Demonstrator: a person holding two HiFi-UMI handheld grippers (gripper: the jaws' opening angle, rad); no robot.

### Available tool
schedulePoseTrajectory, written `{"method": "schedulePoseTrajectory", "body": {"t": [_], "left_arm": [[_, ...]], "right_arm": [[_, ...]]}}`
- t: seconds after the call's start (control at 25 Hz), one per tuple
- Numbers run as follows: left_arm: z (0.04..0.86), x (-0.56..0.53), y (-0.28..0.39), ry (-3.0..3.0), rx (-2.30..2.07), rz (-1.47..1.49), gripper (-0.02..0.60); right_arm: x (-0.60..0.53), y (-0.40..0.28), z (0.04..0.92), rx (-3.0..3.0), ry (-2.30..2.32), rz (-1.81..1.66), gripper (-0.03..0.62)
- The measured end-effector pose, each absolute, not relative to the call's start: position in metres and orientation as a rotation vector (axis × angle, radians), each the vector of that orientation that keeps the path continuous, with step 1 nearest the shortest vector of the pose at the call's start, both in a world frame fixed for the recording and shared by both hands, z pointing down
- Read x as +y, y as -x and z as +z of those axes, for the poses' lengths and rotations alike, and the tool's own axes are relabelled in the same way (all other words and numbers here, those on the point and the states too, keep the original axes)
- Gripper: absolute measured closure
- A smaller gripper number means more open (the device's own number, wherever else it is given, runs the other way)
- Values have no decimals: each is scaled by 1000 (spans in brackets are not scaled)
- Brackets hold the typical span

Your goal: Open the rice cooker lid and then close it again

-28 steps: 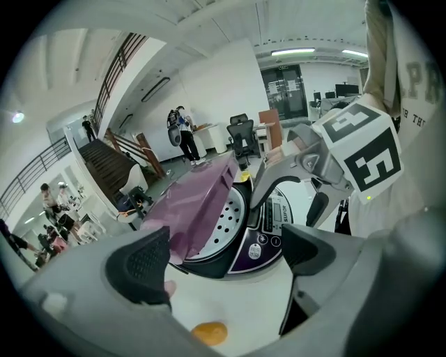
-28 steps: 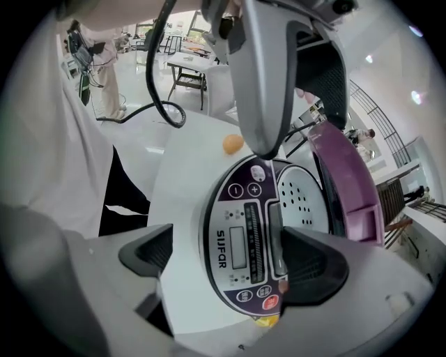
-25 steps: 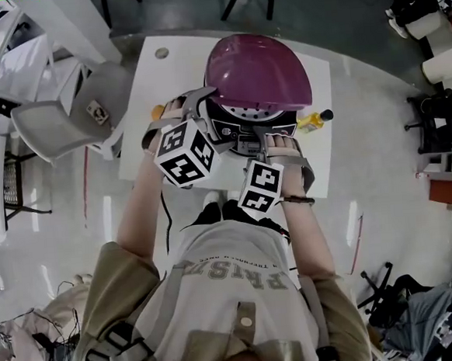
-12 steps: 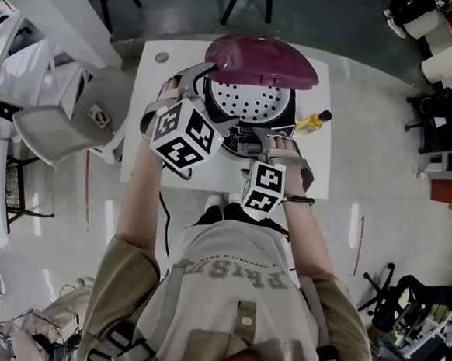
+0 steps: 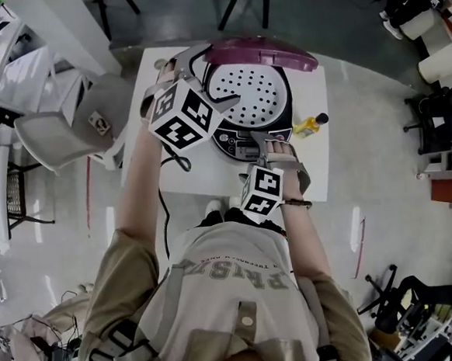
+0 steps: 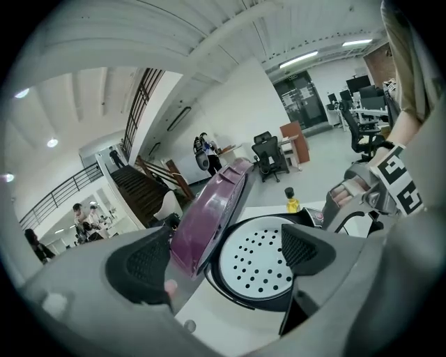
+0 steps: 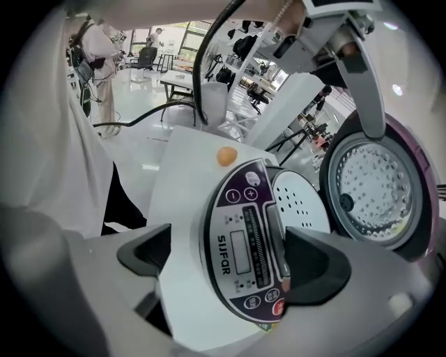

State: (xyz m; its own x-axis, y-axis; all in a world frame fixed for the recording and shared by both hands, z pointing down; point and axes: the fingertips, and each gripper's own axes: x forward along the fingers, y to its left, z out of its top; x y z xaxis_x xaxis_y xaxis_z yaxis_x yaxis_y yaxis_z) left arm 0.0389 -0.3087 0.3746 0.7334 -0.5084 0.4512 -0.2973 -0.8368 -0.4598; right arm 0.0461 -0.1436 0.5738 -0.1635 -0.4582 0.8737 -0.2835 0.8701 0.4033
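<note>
1. Currently, the left tool (image 6: 226, 254) is wide open and grips nothing. The raised purple lid (image 6: 209, 213) stands just beside its left jaw.
2. The right tool (image 7: 237, 261), also open and empty, straddles the control panel (image 7: 240, 251); contact cannot be confirmed.
3. The rice cooker (image 5: 242, 139) sits on the white surface (image 5: 312, 83).
4. Step: opening appears complete. Next: press the lid down until it latches.
5. Count: one cooker, one lid, two tools, one bottle (image 5: 311, 122).

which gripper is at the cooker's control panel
The right gripper: its open jaws sit either side of the control panel. The left gripper, also open, is up beside the raised purple lid instead.
</note>
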Motion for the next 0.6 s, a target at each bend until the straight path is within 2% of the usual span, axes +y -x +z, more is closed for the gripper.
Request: {"method": "schedulePoseTrajectory", "body": {"t": [0.6], "left_arm": [[358, -327, -29, 2553, 730, -752, 69]], "right_arm": [[-145, -46, 571, -1770, -568, -160, 111]]}}
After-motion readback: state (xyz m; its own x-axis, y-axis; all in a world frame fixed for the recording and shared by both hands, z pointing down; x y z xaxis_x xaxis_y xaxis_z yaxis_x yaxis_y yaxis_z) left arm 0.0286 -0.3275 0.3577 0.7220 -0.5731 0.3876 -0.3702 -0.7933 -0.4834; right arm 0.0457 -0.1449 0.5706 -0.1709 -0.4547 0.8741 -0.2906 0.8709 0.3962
